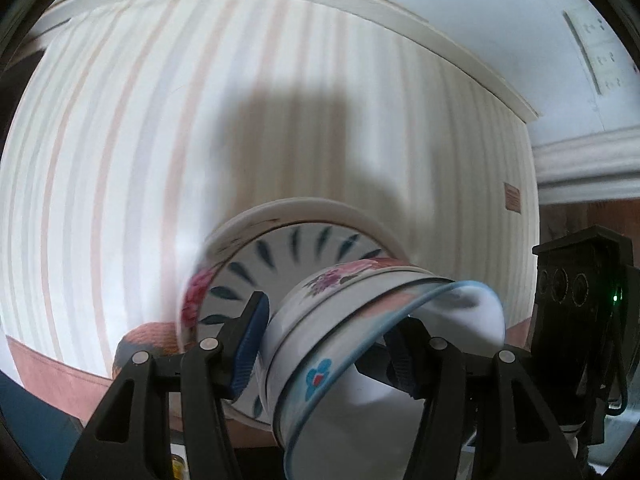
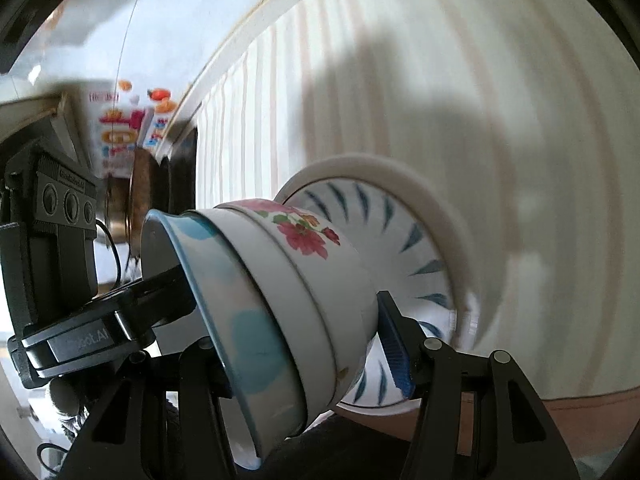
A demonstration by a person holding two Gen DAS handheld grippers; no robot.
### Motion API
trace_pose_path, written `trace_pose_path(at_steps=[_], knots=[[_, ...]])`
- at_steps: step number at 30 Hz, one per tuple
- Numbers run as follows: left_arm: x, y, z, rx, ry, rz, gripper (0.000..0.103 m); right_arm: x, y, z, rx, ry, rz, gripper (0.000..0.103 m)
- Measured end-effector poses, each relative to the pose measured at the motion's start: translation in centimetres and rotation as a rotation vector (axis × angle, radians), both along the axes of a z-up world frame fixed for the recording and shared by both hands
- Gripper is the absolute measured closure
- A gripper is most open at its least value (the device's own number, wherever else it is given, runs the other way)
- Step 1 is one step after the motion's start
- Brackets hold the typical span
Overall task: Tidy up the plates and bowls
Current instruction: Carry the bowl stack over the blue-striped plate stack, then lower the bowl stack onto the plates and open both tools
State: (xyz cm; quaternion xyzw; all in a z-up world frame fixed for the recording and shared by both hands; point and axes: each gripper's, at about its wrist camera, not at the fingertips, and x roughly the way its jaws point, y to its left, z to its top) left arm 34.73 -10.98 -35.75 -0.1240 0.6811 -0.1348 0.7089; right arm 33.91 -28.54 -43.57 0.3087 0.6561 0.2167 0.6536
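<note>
A stack of nested bowls [image 1: 320, 344] sits on stacked plates, the upper one with blue leaf marks [image 1: 280, 256], on a striped tablecloth [image 1: 120, 160]. The top bowl has a blue rim and blue flowers; the ones under it have pink flowers. My left gripper [image 1: 324, 340] is shut on the bowl stack from one side. My right gripper [image 2: 296, 344] is shut on the same stack [image 2: 280, 300] from the opposite side; the leaf plate [image 2: 420, 248] lies beyond. Each view is tilted and motion-blurred.
The table's white edge [image 1: 360, 4] runs along the far side. A colourful carton [image 2: 128, 128] and a dark round object stand at the table's end. The other gripper's body [image 1: 580, 320] is close by at the right.
</note>
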Motion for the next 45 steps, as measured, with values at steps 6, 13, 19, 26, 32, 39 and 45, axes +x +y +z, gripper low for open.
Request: trace_pose_path(at_steps=[6, 13, 19, 26, 32, 39, 45], knots=[[-0.2, 1.2, -1.1, -0.009, 0.015, 0.036, 0.049, 0.3, 1.9, -1.3, -0.013, 0.018, 0.048, 0.045], [-0.2, 2.3, -1.8, -0.019, 0.032, 0.039, 0.049, 0.5, 2.5, -2.2, -0.033, 0.036, 0.064, 0.045], [0.1, 2.4, -2.6, -0.016, 0.05, 0.033, 0.049, 0.9, 3.4, -3.1, -0.055, 0.054, 0.064, 0.045], [0.1, 2.6, -3.2, 0.002, 0.052, 0.039, 0.049, 1.1, 3.9, -3.1, -0.065, 0.06, 0.066, 0.045], [-0.2, 2.3, -3.0, 0.007, 0.041, 0.034, 0.05, 1.0, 3.8, -3.0, -0.075, 0.057, 0.07, 0.045], [-0.6, 1.9, -2.2, 0.021, 0.01, 0.031, 0.05, 0.4, 3.2, -2.6, -0.101, 0.05, 0.053, 0.045], [-1.7, 2.0, 0.4, 0.063, -0.081, 0.02, 0.05, -0.2, 2.7, -0.5, -0.149, -0.009, 0.051, 0.045]])
